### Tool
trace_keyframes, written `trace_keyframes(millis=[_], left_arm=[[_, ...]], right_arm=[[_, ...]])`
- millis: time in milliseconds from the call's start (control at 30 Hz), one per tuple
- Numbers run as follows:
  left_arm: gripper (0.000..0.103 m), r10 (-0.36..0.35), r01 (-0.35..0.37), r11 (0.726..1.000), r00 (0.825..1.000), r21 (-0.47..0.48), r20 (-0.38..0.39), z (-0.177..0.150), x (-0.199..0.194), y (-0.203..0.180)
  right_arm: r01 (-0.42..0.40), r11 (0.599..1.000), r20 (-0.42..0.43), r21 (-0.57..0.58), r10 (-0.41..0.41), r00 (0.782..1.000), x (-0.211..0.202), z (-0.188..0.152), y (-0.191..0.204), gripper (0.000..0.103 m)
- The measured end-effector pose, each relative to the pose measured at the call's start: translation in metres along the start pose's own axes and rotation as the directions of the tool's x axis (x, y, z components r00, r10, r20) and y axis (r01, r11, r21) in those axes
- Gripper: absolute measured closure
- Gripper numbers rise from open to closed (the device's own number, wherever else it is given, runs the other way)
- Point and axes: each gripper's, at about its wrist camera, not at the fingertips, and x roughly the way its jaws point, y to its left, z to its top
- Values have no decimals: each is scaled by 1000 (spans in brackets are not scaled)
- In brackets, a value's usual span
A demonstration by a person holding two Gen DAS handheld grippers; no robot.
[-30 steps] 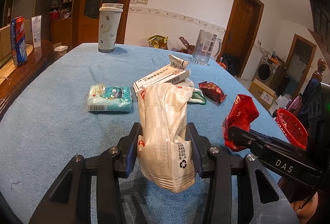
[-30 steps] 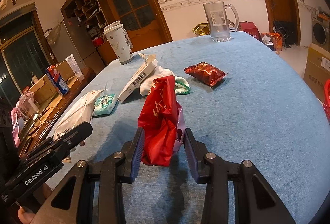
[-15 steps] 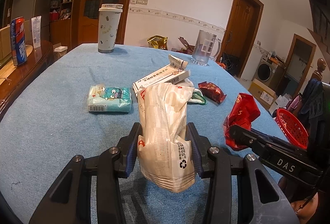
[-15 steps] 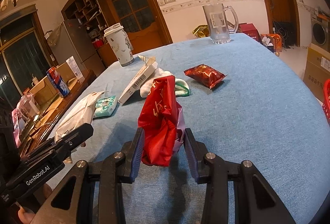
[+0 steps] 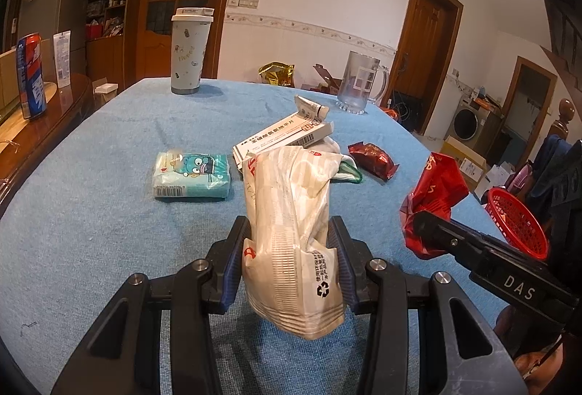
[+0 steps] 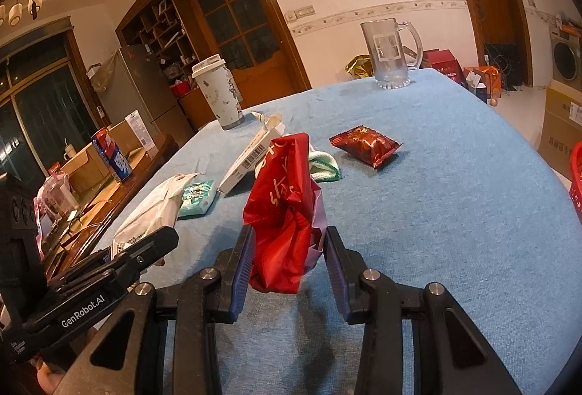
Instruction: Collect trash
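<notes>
My left gripper (image 5: 290,231) is shut on a crumpled white plastic bag (image 5: 291,213) held above the blue tablecloth (image 5: 91,195). My right gripper (image 6: 287,244) is shut on a crumpled red plastic bag (image 6: 282,198); that red bag (image 5: 433,195) also shows at the right of the left wrist view. On the cloth lie a small dark red snack packet (image 6: 365,146), a white medicine box (image 5: 283,138) with a squeezed tube (image 5: 309,109) on it, a teal tissue pack (image 5: 191,175) and a white cloth with green trim (image 6: 323,166). A red basket (image 5: 516,222) sits past the table's right edge.
A lidded travel cup (image 5: 189,51) and a glass beer mug (image 5: 358,86) stand at the table's far side. A blue and red can (image 5: 31,76) rests on a wooden sideboard to the left. Cardboard boxes (image 6: 560,126) and a washing machine (image 5: 469,118) are on the right.
</notes>
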Motion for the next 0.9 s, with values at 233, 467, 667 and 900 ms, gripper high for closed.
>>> trace_keyframes(millis=[233,467,667,900], left_arm=[[60,-1,1,1000,1000,2,10,0,-1,0],[60,79,-79,997,997,10,-7,2,2,-5],[60,109,-109,994,994,31,-8,0,-2,-9],[60,149,-149,986,989,77,9,-1,-5,-21]], right_arm=[[9,1000,-2,4,-9,1000,1,0,0,61],[19,1000,11,19,-19,1000,0,1,-3,61],[59,997,-9,41,-59,998,-5,2,-10,61],[68,997,13,33,-69,998,-29,5,-10,61]])
